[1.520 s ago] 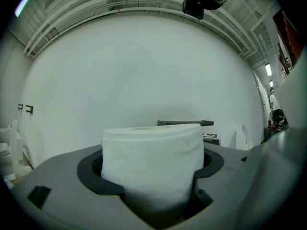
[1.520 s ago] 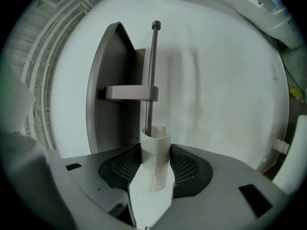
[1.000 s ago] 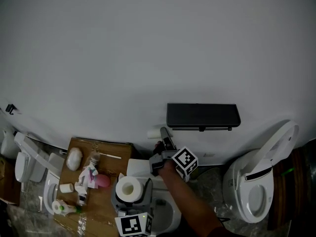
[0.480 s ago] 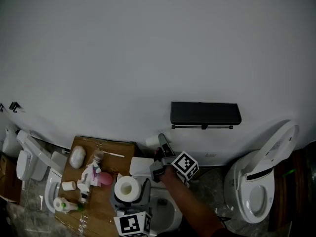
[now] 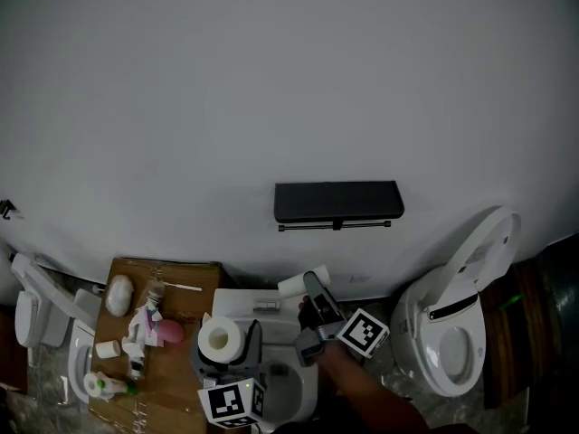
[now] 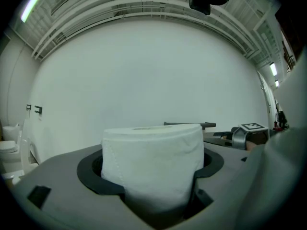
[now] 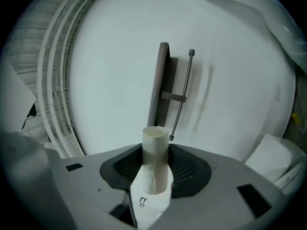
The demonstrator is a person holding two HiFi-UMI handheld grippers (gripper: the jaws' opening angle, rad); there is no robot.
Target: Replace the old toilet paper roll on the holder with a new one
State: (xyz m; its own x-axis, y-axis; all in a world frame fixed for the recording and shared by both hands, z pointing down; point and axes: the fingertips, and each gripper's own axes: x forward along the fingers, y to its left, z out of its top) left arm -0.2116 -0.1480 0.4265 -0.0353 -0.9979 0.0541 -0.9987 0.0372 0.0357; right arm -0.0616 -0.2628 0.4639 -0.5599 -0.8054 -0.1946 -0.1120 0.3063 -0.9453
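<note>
Head view: left gripper (image 5: 220, 344) clamped on full white roll (image 5: 215, 335), right gripper (image 5: 314, 283) pinching bare cardboard tube (image 5: 297, 285) below black wall holder (image 5: 337, 202). Left gripper view: roll upright, wedged between both jaws. Right gripper view: tube gripped low between jaws, apart from holder.

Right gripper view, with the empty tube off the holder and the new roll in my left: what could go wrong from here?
1. The cardboard tube sticks well beyond the fingers of the right gripper, gripped only near its lower end. It may tip or slip out before you set it down.
2. The new roll in the left gripper stands hole-up, while the holder bar runs level. Unless turned, its core will likely miss the bar's end.
</note>
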